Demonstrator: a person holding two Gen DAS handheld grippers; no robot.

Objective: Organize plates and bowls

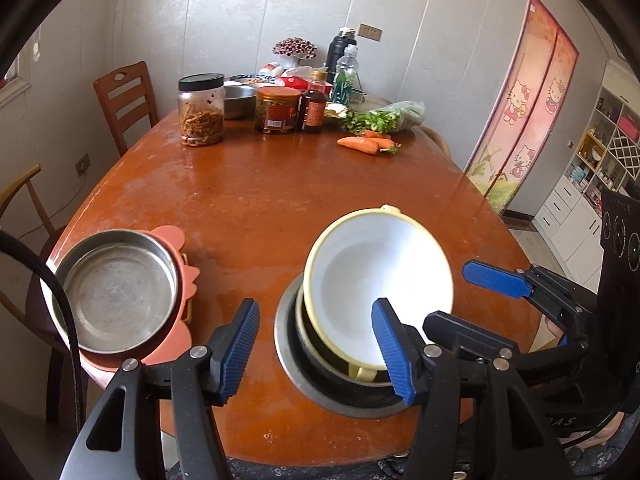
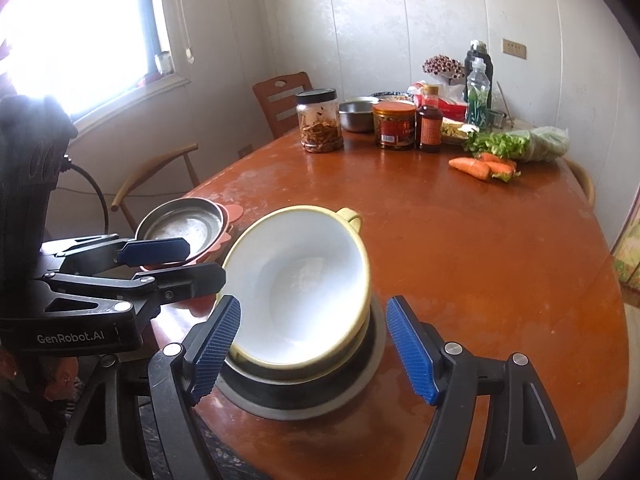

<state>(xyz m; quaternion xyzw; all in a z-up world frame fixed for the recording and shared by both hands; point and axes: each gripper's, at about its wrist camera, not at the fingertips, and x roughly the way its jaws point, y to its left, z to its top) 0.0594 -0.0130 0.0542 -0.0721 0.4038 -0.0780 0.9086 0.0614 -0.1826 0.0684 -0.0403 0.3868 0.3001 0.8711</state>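
A white bowl with a yellow rim and small handles [image 1: 372,276] [image 2: 308,280] leans tilted in a dark bowl [image 1: 320,356], which sits on a steel plate [image 1: 288,372] [image 2: 304,404] near the table's front edge. My left gripper [image 1: 316,350] is open; its right finger overlaps the white bowl's near rim and its left finger stands apart over the bare table. My right gripper [image 2: 314,350] is open around the stack, with the left pad close to the bowl's rim and the right pad apart from it. Each gripper also shows in the other's view: right gripper [image 1: 446,296], left gripper [image 2: 204,262].
A steel pan [image 1: 116,288] [image 2: 184,224] rests on a pink mat [image 1: 176,240] at the table's left edge. Jars [image 1: 200,110], bottles, a steel bowl [image 1: 239,100], greens and carrots [image 1: 366,144] crowd the far end. Chairs [image 1: 124,96] stand to the left.
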